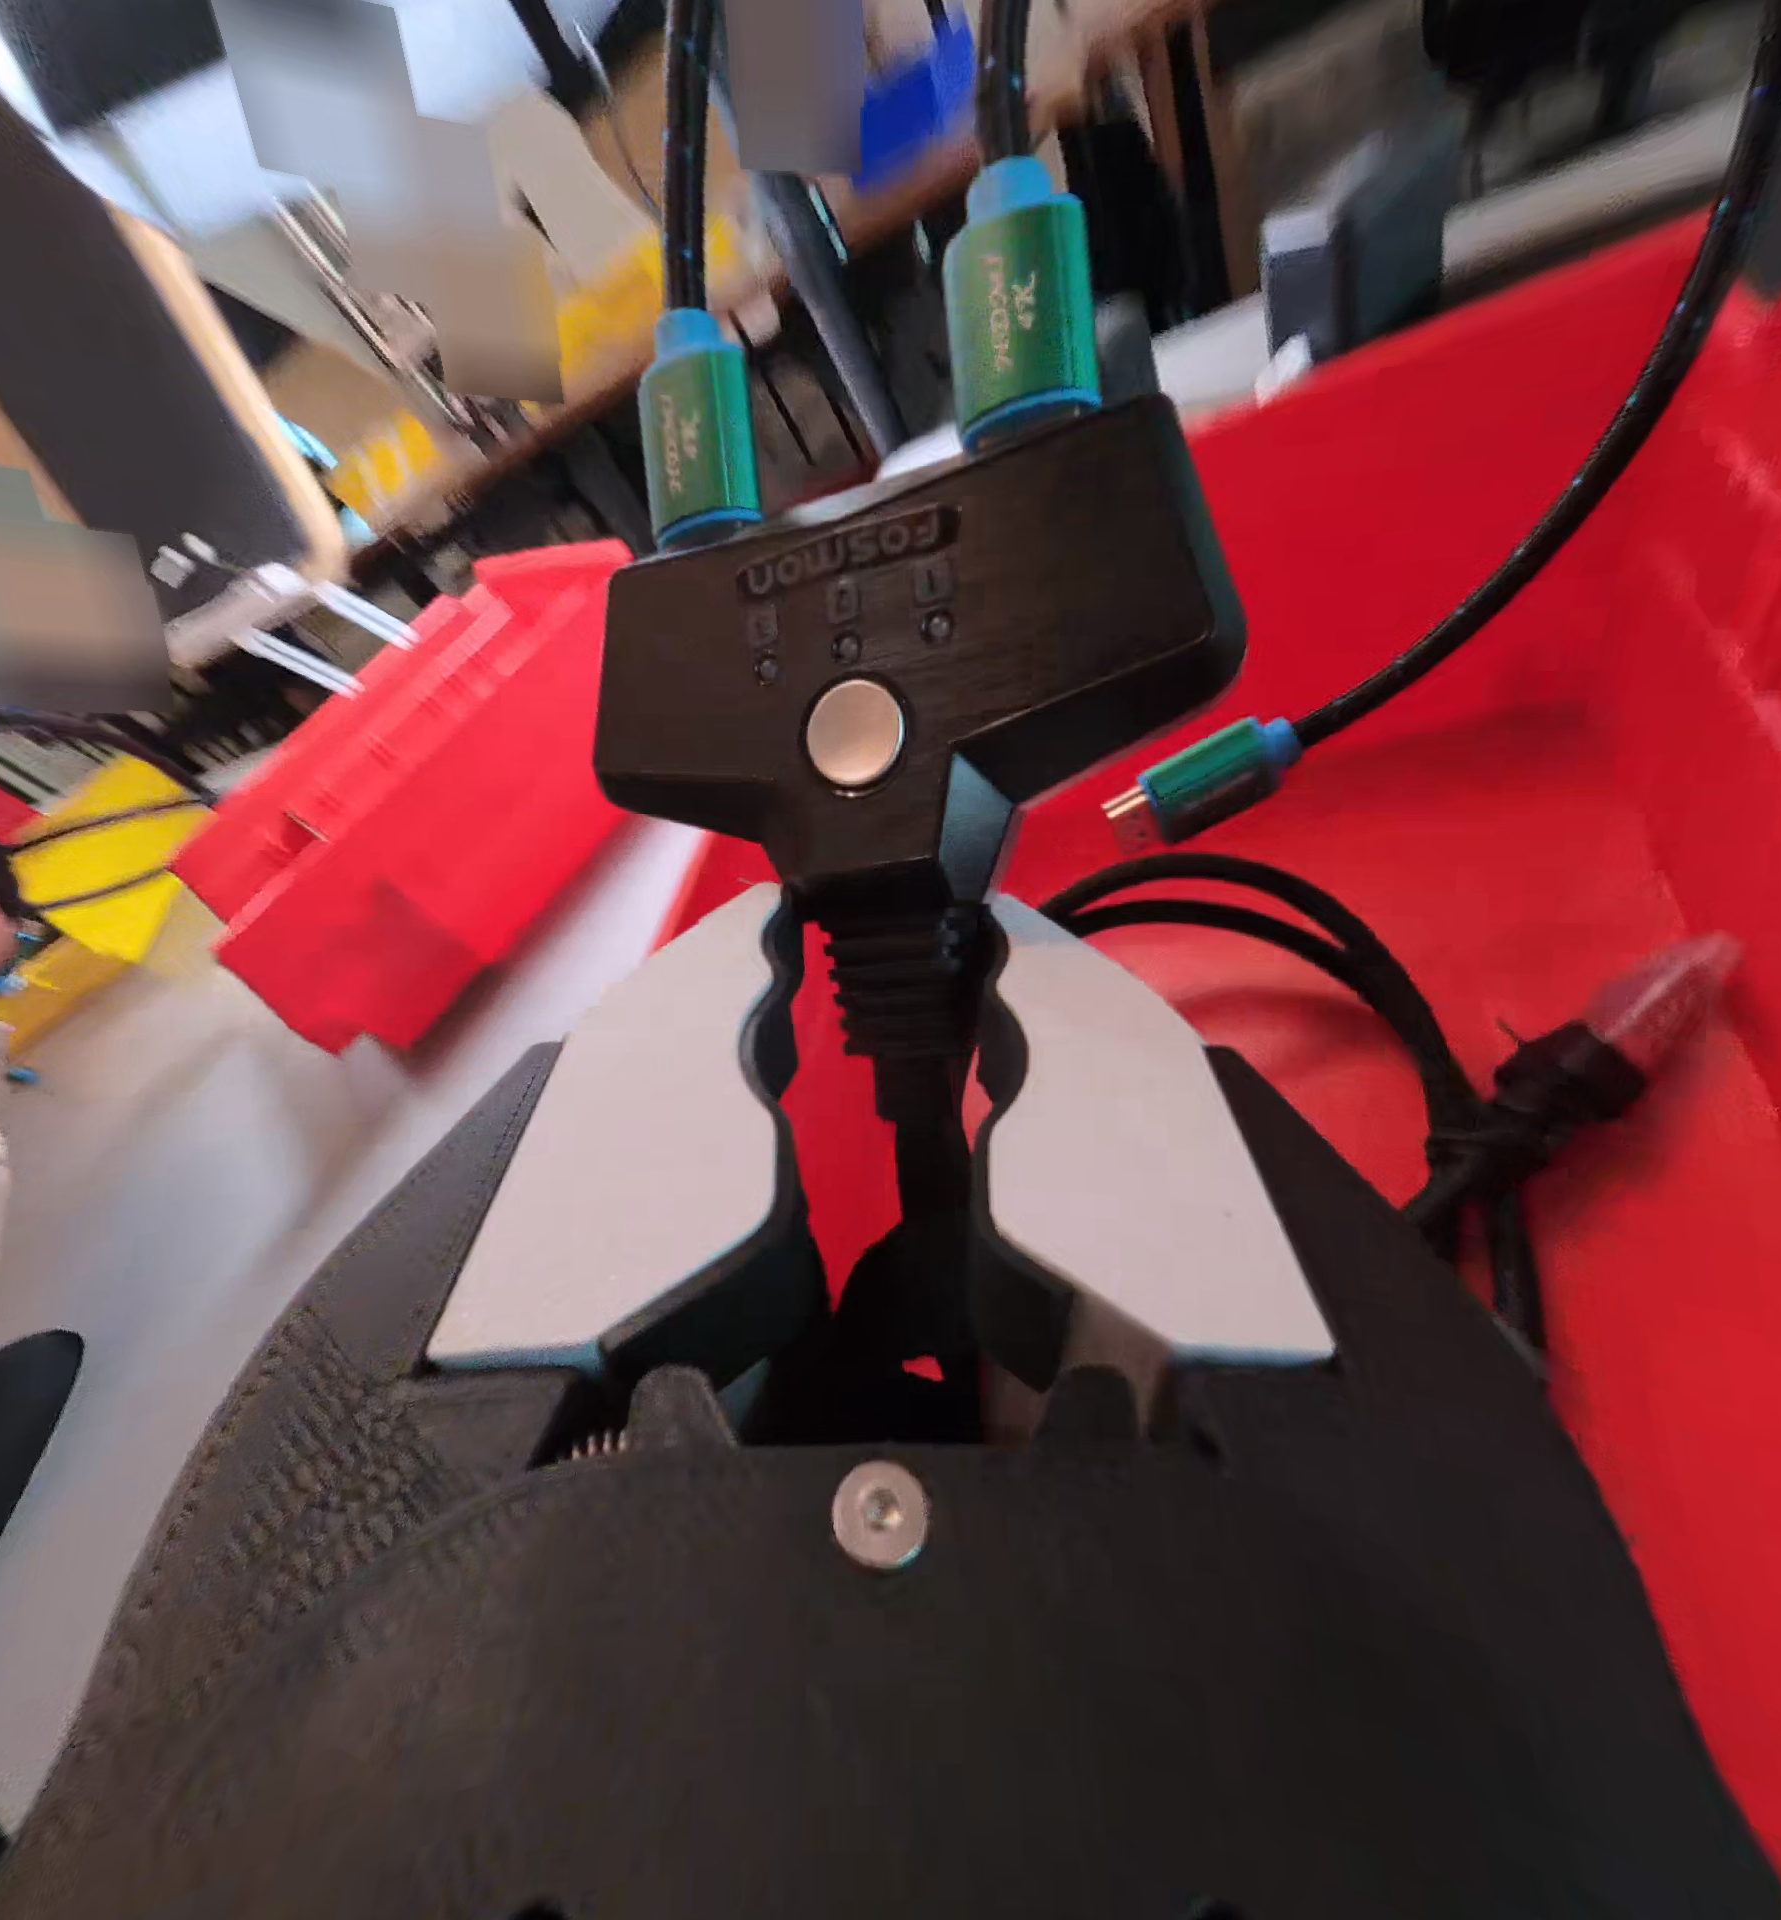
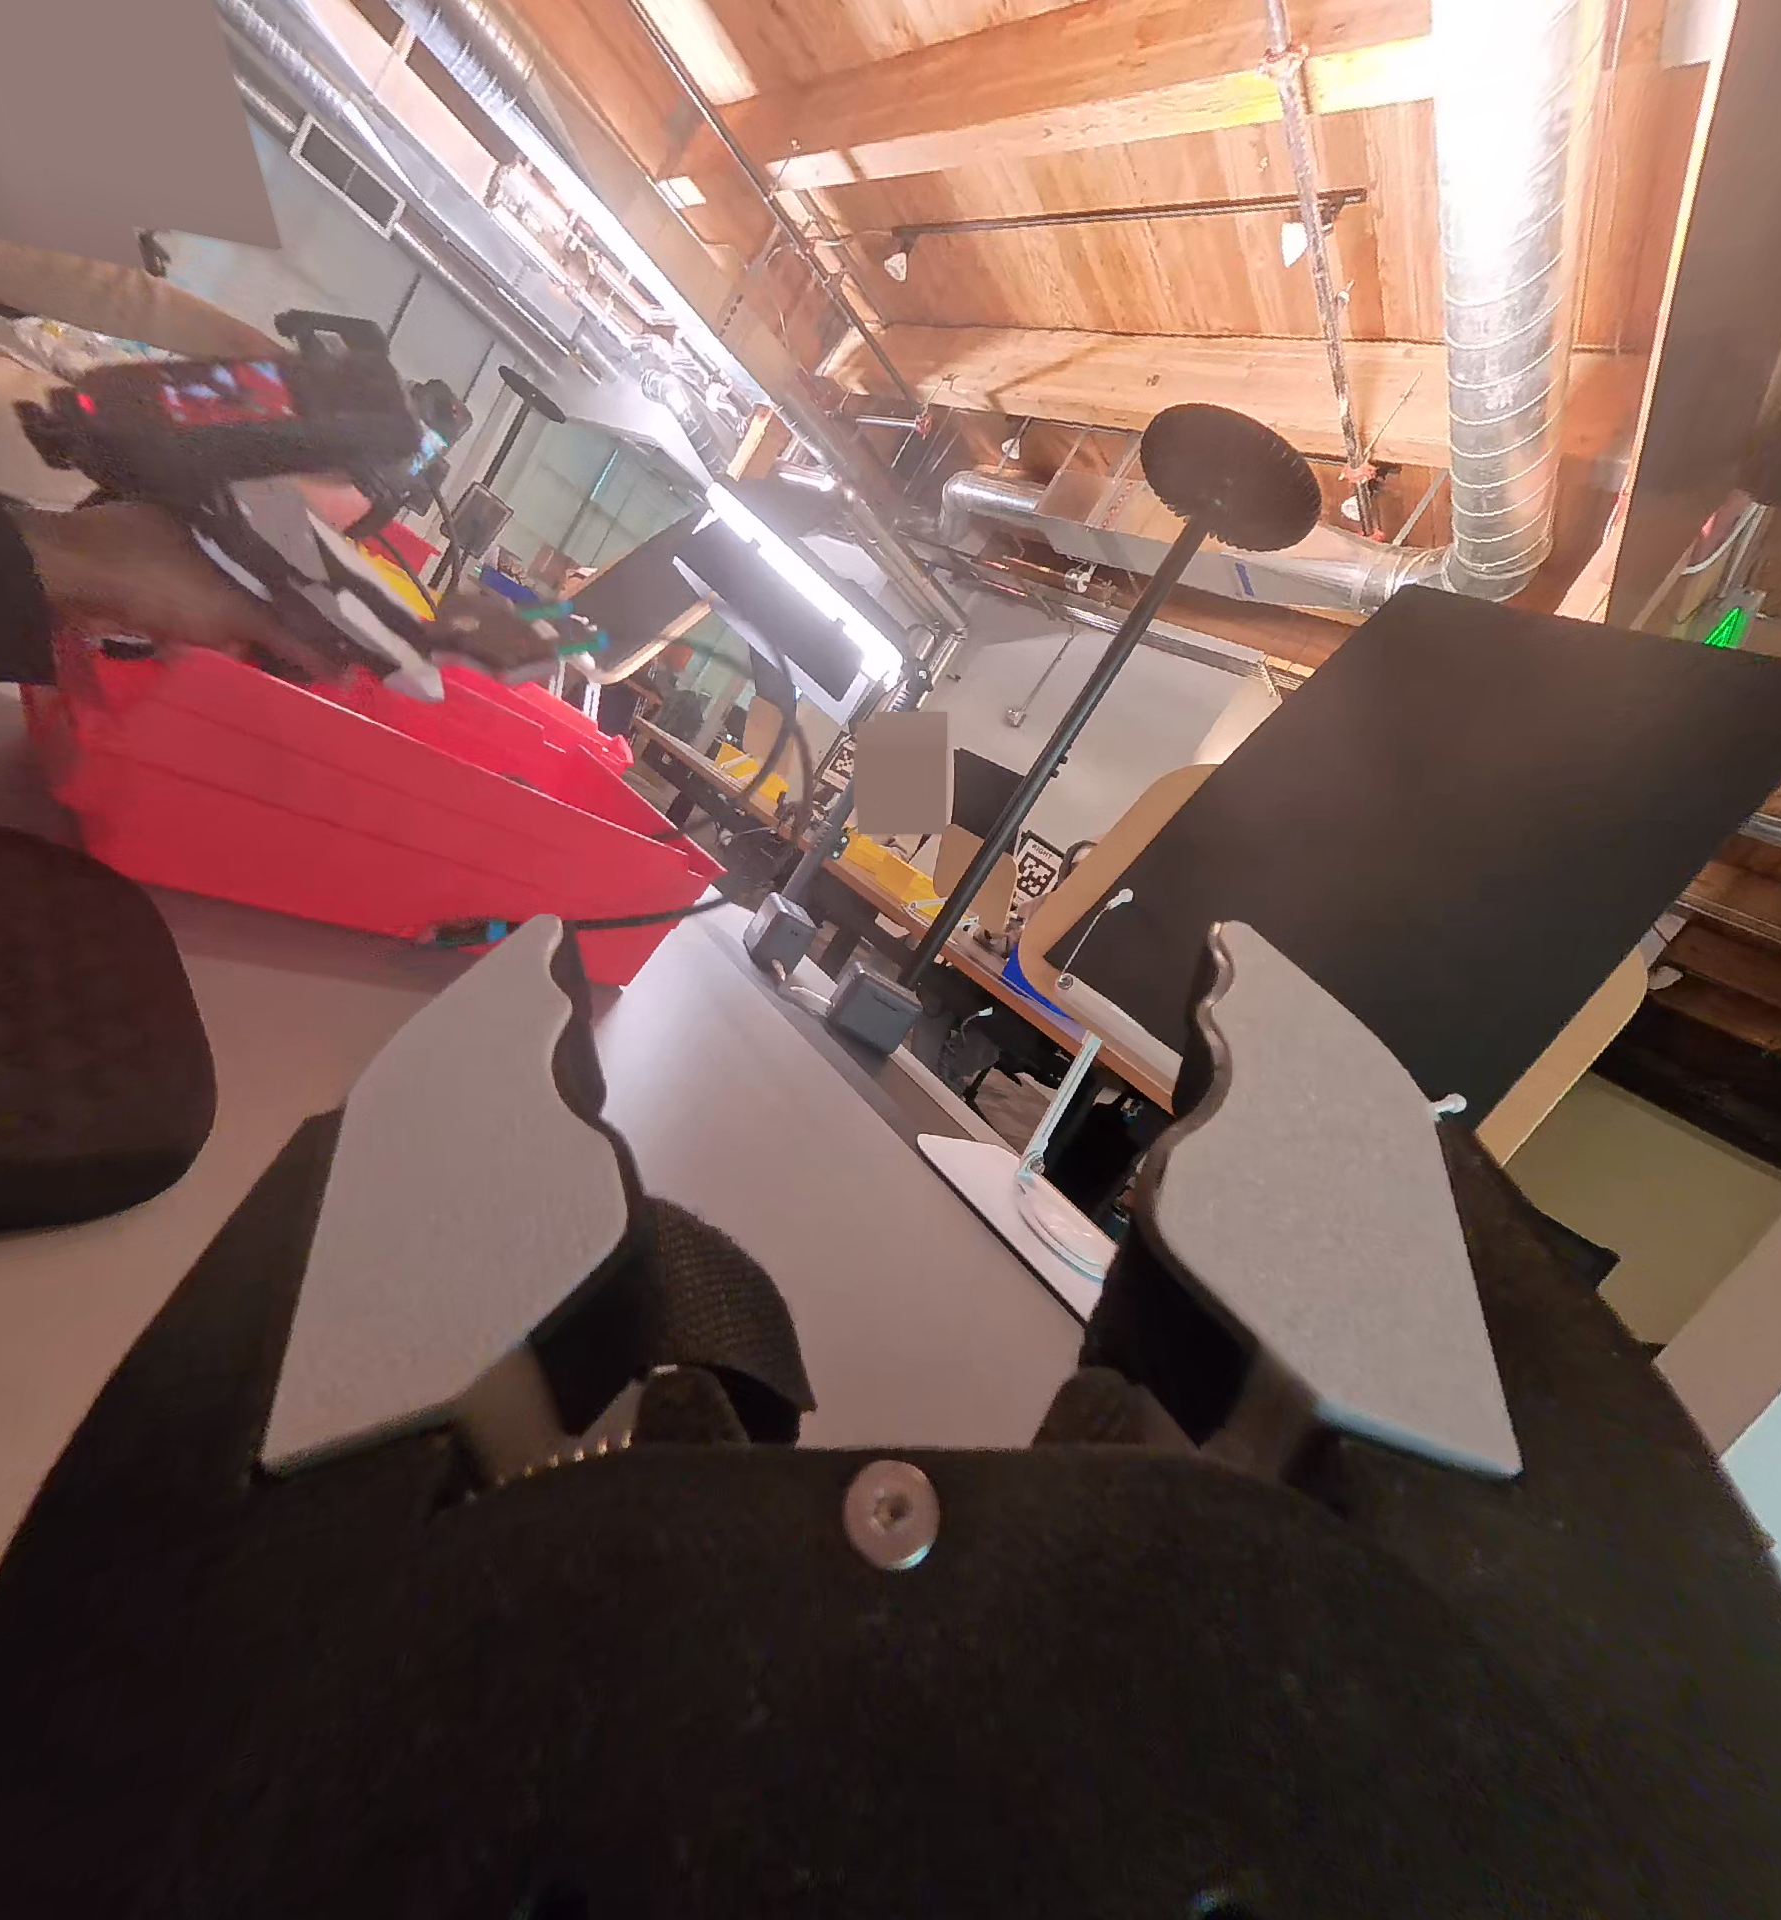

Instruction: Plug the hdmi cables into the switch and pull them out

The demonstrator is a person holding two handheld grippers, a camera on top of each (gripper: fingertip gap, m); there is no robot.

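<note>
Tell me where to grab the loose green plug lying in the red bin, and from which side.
Take the loose plug by its green shell, jaws across the two broad flat faces. Come from above and from its cable end, since the bare metal tip points toward the switch and must stay free for a port. The right gripper is open and empty, so it probably suits; the left gripper holds the switch.

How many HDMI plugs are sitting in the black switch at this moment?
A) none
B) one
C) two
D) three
C: in the left wrist view two green-and-blue plugs stand in the switch, which the left gripper holds by its cable neck, while a third plug lies loose in the red bin.
</note>
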